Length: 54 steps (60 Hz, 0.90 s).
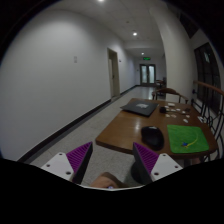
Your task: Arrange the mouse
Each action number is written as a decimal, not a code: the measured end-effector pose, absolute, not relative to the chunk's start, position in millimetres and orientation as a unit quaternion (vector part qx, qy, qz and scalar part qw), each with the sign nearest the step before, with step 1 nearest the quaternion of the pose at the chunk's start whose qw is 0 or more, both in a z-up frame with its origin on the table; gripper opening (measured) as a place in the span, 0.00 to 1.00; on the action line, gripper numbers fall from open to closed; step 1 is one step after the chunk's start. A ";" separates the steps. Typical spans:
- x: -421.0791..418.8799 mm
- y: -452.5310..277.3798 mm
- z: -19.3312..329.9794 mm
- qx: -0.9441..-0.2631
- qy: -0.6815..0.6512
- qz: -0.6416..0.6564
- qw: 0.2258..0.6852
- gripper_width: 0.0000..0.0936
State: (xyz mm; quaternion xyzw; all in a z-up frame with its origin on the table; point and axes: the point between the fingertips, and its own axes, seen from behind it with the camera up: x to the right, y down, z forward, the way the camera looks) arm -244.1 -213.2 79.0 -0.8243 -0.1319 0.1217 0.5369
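A dark mouse (152, 136) lies on a brown wooden table (125, 130), to the right of and beyond my fingers. My gripper (112, 160) is open and empty, held above the floor at the table's near edge. Its purple pads (80, 156) stand wide apart with nothing between them. A green mat (186, 138) lies on the table just right of the mouse. A closed dark laptop (139, 107) lies farther back on the table.
A long corridor with white walls and a grey floor (85, 125) runs ahead on the left. A door (113, 73) is in the left wall and a green-lit exit door (148, 73) at the far end. Chairs (205, 105) stand by the table's right side.
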 end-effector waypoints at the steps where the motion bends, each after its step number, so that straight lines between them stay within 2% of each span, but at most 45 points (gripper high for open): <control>1: -240.7 -211.2 78.8 -0.824 -0.129 0.117 0.539 0.88; 13: -173.5 -167.6 53.3 -0.837 -0.092 0.082 0.533 0.87; 22: -110.3 -106.3 27.4 -0.843 -0.082 0.025 0.531 0.87; 32: -101.2 -55.4 9.7 -0.850 -0.087 0.015 0.520 0.88; 40: -99.0 -1.0 5.5 -0.851 -0.086 0.016 0.517 0.82; 41: -104.1 -6.5 10.4 -0.852 -0.084 0.013 0.516 0.79; 45: -101.3 16.5 1.6 -0.859 -0.081 0.007 0.506 0.47; 54: -104.9 23.1 5.2 -0.851 -0.077 0.017 0.519 0.32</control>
